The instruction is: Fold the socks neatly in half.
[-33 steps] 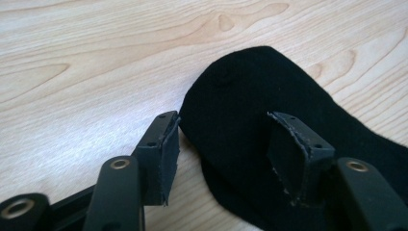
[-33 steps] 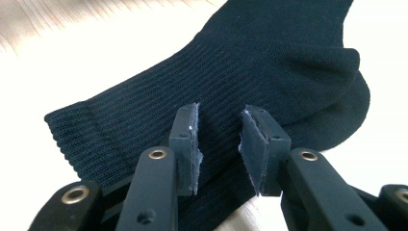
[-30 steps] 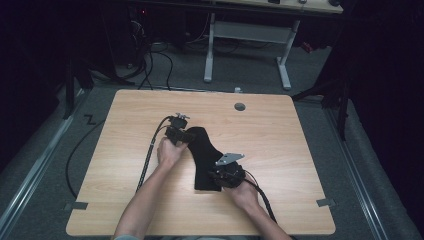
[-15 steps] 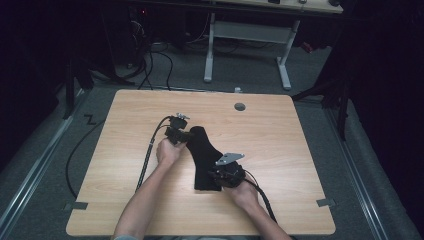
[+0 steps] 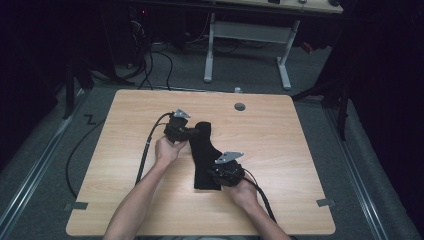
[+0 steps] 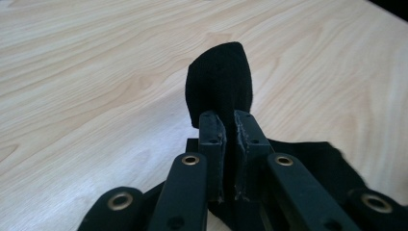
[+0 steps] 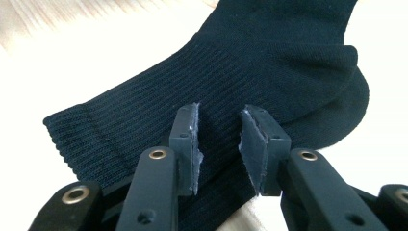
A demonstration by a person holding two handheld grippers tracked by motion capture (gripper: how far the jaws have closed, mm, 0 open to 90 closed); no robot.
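Note:
A black sock (image 5: 204,150) lies lengthwise in the middle of the wooden table (image 5: 300,150), toe end far, cuff near. My left gripper (image 5: 194,132) is at the toe end. In the left gripper view it (image 6: 230,130) is shut on a fold of the sock (image 6: 221,77), whose rounded toe stands up past the fingertips. My right gripper (image 5: 214,172) hovers over the cuff end from the right. In the right gripper view it (image 7: 219,139) is open, with the ribbed leg of the sock (image 7: 269,57) under the gap between its jaws.
A round cable hole (image 5: 240,106) sits near the table's far edge. Black cables (image 5: 145,150) trail from both grippers across the table and off it. A white desk frame (image 5: 247,35) stands on the floor beyond.

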